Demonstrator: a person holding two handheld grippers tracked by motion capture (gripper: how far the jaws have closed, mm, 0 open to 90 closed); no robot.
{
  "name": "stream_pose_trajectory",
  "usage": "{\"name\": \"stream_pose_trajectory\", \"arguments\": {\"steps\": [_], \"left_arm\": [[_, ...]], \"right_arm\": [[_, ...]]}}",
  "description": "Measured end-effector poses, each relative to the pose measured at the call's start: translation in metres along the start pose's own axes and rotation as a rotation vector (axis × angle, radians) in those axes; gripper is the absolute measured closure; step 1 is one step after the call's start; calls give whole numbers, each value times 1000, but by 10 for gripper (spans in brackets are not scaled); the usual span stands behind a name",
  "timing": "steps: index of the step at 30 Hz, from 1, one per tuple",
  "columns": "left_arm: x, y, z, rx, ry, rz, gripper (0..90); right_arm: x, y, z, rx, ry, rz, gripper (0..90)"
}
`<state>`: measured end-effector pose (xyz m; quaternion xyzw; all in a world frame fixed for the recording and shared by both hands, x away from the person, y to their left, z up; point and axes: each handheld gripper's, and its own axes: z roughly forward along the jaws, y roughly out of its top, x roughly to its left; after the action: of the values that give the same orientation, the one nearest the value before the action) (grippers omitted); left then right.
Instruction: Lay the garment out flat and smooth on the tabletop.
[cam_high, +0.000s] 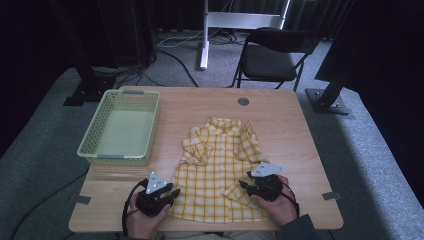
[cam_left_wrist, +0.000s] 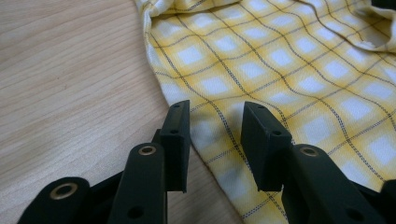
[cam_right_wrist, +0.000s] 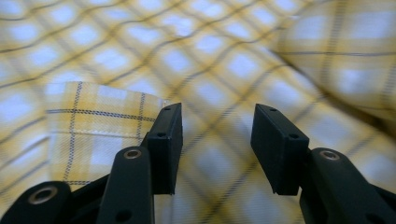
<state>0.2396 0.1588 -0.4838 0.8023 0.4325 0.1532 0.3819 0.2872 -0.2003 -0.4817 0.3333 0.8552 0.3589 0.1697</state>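
Two hand-held grippers are seen at the near edge of the table (cam_high: 300, 130), one at each lower corner of a yellow checked shirt (cam_high: 220, 165). The shirt is laid flat near the middle of the table, collar toward the far side, hem toward the person, with both short sleeves folded inward over the front. The left gripper (cam_high: 170, 194) is held at the shirt's near-left hem; in the left gripper view its jaws stand apart, with the shirt's edge (cam_left_wrist: 261, 88) lying between them on the wood, not pinched. The right gripper (cam_high: 245, 186) is held over the near-right part of the shirt; in the right gripper view its jaws stand apart above the fabric (cam_right_wrist: 154, 51), nothing clamped, and a folded cuff edge is noted just left of them. A pale green basket (cam_high: 120, 127) is placed on the far-left part of the table, well apart from the shirt. A folding chair (cam_high: 272, 55) is noted beyond the far edge.
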Motion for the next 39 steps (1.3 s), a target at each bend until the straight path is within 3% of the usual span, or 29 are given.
{"name": "stream_pose_trajectory", "arguments": {"steps": [15,24,30,39], "left_arm": [[-2,1,1,2,6,4,609],[-3,2,3,0,8,5,595],[-2,2,2,2,1,-1,593],[-1,12,6,9,-13,-3,576]], "right_arm": [[35,-3,-11,-11,135,-71,516],[43,0,-24,-41,164,-90,510],[43,-3,-28,-56,163,-90,507],[20,1,-13,-47,85,-64,509]]}}
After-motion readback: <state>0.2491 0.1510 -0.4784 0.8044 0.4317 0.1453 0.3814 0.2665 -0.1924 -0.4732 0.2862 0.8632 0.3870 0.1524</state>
